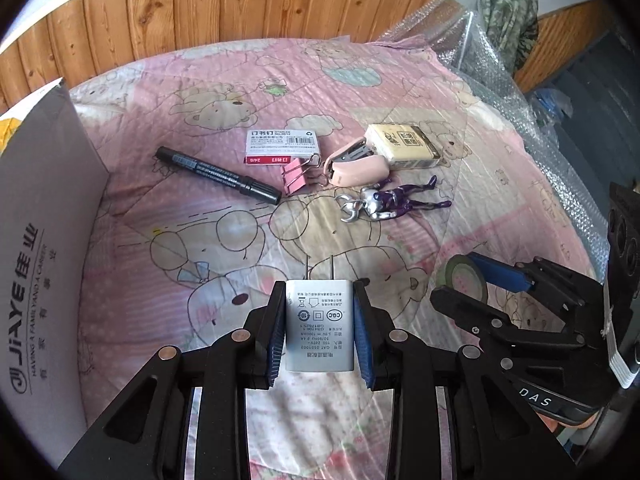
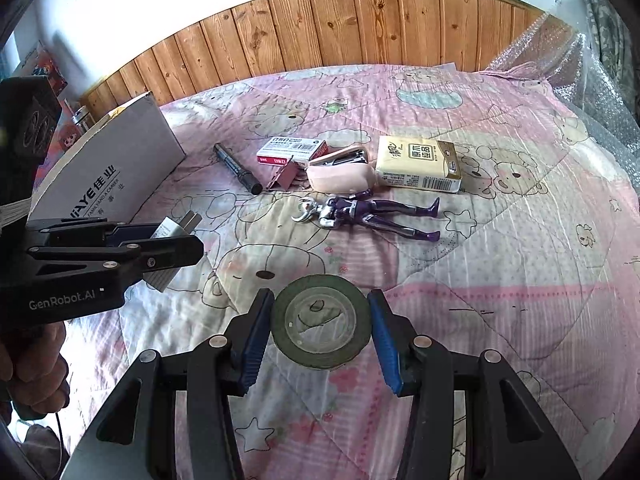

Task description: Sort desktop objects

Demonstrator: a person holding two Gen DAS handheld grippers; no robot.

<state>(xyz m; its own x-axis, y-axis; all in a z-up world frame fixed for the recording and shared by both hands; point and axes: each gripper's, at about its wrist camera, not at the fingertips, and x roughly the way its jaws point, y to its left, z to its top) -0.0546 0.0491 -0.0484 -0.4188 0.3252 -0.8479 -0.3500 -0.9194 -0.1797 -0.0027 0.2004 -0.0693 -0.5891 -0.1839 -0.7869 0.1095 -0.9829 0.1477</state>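
My left gripper [image 1: 319, 286] is shut on a white charger plug [image 1: 319, 328], prongs pointing away, held just above the pink bedspread [image 1: 160, 216]. In the right wrist view the left gripper [image 2: 188, 236] hangs beside the cardboard box [image 2: 116, 168]. My right gripper [image 2: 320, 294] is shut on a dark green tape roll [image 2: 320, 322], both blue pads [image 2: 256, 336] against its rim. Farther back lie a black marker [image 1: 218, 176], a staple box [image 1: 280, 145], a pink binder clip [image 1: 296, 178], a pink stapler [image 1: 356, 164], a tissue pack [image 1: 404, 146] and a purple and silver figure [image 1: 392, 202].
The open cardboard box [image 1: 40, 240] stands at the left edge of the bed. A wood-panelled wall [image 1: 240, 8] runs behind. Bubble wrap [image 1: 520, 120] covers the right side. A person's hand [image 2: 32, 364] holds the left gripper's handle.
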